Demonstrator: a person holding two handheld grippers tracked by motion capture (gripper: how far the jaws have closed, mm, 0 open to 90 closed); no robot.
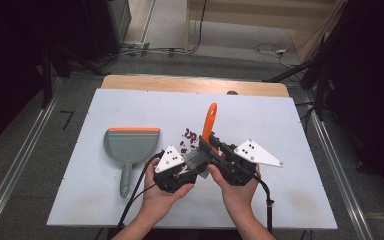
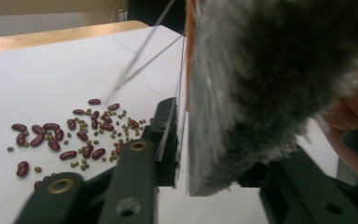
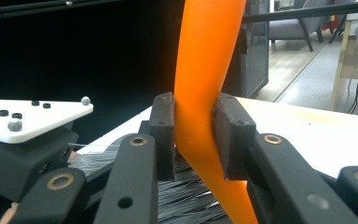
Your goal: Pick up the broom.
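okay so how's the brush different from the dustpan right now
The brush is held off the table, its orange handle clamped by the right gripper; the dustpan lies flat and untouched, left of the beans. The brush handle is orange; the dustpan handle is grey. Both carry orange.

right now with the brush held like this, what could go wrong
The right gripper pinches the smooth, tapered orange brush handle, so it might slip or twist when sweeping. The beans lie loose in a scattered pile; a hard stroke could fling them past the dustpan, which sits well off to the side.
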